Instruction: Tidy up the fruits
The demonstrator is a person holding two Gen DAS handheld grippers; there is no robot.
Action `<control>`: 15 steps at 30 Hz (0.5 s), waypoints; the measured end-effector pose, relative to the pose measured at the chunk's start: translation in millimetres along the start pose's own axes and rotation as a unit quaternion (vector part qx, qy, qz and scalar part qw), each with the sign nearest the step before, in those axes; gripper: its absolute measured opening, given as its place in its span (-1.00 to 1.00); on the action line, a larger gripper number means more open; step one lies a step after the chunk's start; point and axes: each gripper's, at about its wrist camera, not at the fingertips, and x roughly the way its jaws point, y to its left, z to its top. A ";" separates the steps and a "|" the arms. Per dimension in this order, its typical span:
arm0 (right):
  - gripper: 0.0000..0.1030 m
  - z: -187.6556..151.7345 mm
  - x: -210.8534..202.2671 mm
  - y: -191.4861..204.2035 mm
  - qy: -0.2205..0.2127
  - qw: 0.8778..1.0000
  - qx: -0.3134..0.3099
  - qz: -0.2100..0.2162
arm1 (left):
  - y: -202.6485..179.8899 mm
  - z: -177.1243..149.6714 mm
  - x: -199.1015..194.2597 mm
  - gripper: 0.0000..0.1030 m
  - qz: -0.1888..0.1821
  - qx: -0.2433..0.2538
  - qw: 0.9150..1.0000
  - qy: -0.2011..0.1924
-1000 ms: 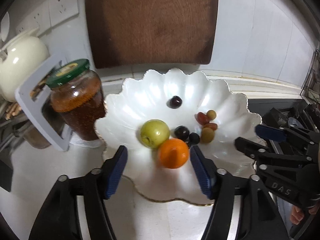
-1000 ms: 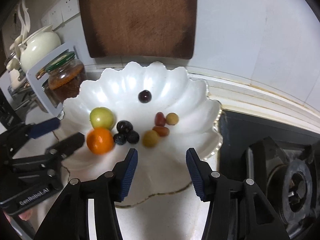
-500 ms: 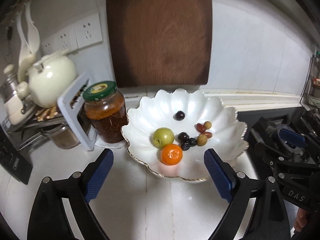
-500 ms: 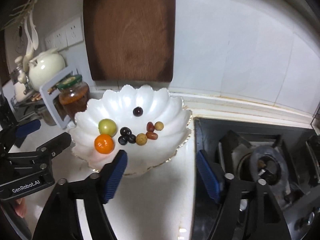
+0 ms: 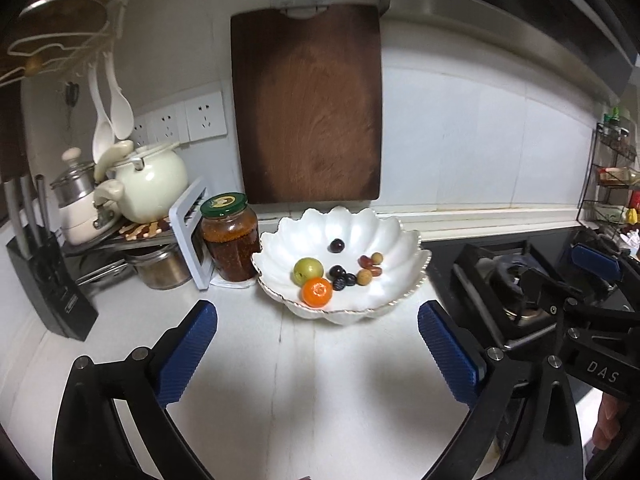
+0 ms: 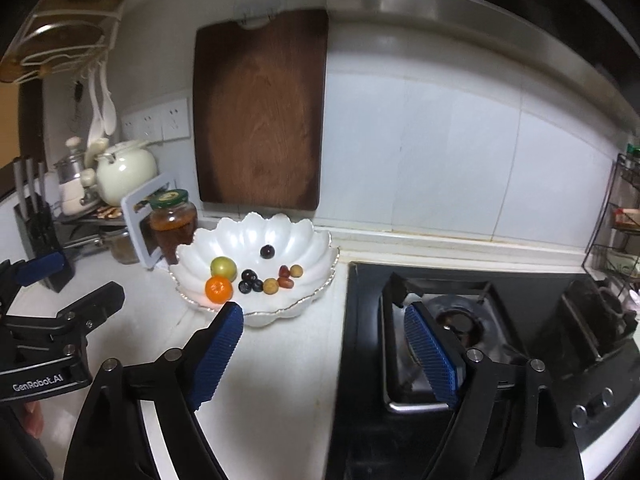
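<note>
Left wrist view, left gripper [image 5: 318, 344] spread empty, right gripper [image 6: 323, 342] likewise, bowl [image 5: 404, 258] fruits tiny.

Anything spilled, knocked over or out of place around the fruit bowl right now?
Nothing stands out. All the fruit sits inside the white bowl: the orange beside the green fruit, with the small dark and brown ones nearby. The jar stands upright, lid on. Left gripper and right gripper are open and empty.

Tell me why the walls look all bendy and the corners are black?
Both views use fisheye lenses: straight tile lines curve, and the round picture leaves dark corners. Left wrist view: the bowl is sharp, shiny from overhead light. Right wrist view: a little softer, and the hood shows glare.
</note>
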 end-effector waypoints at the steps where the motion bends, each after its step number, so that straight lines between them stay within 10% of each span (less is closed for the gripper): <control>1: 0.63 -2.7 -8.4 -0.8 -0.003 1.000 -0.001 0.001 | -1.9 -2.3 -7.3 0.99 0.002 0.000 1.000 -0.004; 15: 0.63 -55.8 -108.8 -16.1 -0.013 1.000 0.009 0.002 | -26.3 -48.8 -113.8 1.00 0.008 0.013 0.999 -0.045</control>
